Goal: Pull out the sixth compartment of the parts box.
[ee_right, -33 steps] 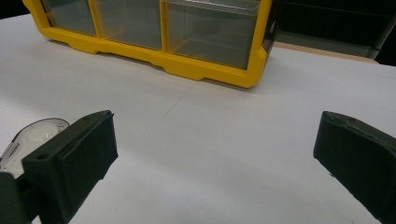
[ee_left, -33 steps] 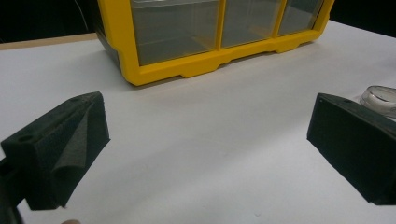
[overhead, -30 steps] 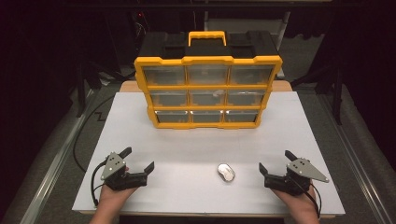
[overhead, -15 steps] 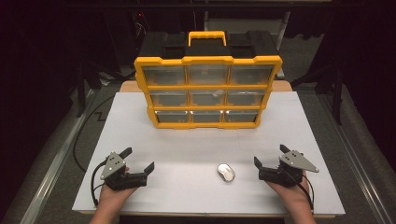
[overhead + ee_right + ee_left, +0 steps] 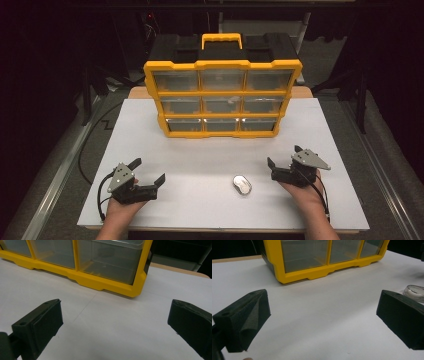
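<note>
A yellow and black drawer organizer (image 5: 222,95) with clear drawers and a yellow handle stands at the back of the white table top (image 5: 200,155). A small clear oval piece (image 5: 242,184) lies on the table near the front, right of centre. My left gripper (image 5: 147,170) rests at the front left, open and empty. My right gripper (image 5: 284,156) sits open and empty just right of the oval piece. The left gripper view has open jaws (image 5: 323,315), the organizer's bottom row (image 5: 317,272) ahead, and the oval piece (image 5: 415,292) at the right edge. The right gripper view looks past open jaws (image 5: 115,320) at the organizer's right bottom drawer (image 5: 110,267).
Dark floor and stand legs surround the table. A black cable (image 5: 87,150) runs along the table's left side. Bare white surface lies between the organizer and both grippers. A wooden edge (image 5: 175,268) shows beyond the white top at the back.
My right gripper has moved forward and a little left, closer to the oval piece. The left gripper has hardly shifted.
</note>
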`<state>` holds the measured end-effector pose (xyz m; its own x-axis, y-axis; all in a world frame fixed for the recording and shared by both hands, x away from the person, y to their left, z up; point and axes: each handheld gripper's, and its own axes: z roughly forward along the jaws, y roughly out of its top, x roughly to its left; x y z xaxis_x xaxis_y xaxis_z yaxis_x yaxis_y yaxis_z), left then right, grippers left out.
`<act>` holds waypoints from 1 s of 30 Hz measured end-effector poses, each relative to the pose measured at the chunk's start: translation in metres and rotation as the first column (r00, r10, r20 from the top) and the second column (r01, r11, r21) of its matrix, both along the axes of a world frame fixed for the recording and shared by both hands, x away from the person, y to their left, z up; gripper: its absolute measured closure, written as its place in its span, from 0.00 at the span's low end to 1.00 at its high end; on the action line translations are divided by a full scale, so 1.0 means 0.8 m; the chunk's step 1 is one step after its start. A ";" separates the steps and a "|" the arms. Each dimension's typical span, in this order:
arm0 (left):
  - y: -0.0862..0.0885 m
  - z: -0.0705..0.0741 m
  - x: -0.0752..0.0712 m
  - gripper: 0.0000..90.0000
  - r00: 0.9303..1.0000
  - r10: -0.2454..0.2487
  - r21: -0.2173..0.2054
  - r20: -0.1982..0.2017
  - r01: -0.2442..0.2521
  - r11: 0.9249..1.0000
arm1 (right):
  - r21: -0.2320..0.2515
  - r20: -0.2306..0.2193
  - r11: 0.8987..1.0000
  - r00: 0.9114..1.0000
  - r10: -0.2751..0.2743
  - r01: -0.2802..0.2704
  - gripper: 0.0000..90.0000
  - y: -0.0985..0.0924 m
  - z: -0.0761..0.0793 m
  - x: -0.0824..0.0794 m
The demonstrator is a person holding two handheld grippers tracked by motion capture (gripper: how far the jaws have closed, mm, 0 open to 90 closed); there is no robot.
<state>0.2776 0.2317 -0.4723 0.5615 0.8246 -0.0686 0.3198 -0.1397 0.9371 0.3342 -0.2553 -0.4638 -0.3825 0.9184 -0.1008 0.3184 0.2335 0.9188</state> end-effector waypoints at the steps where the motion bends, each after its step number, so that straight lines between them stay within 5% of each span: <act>1: 0.000 0.000 0.000 0.00 1.000 0.001 0.001 0.000 -0.001 1.000 | 0.002 -0.014 1.000 1.000 -0.006 0.006 0.00 0.000 -0.001 0.005; 15: 0.001 -0.001 0.001 0.00 1.000 0.001 -0.002 -0.006 -0.001 1.000 | -0.025 -0.018 0.999 0.999 -0.028 0.027 0.00 0.004 0.002 0.043; 30: 0.004 0.002 0.001 0.00 1.000 -0.001 -0.012 -0.013 0.001 1.000 | -0.087 -0.009 0.996 1.000 -0.011 0.010 0.00 0.005 0.008 0.034</act>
<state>0.2786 0.2349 -0.4705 0.5614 0.8231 -0.0858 0.3319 -0.1290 0.9345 0.3617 -0.2513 -0.4574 -0.3739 0.9105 -0.1766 0.3297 0.3084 0.8923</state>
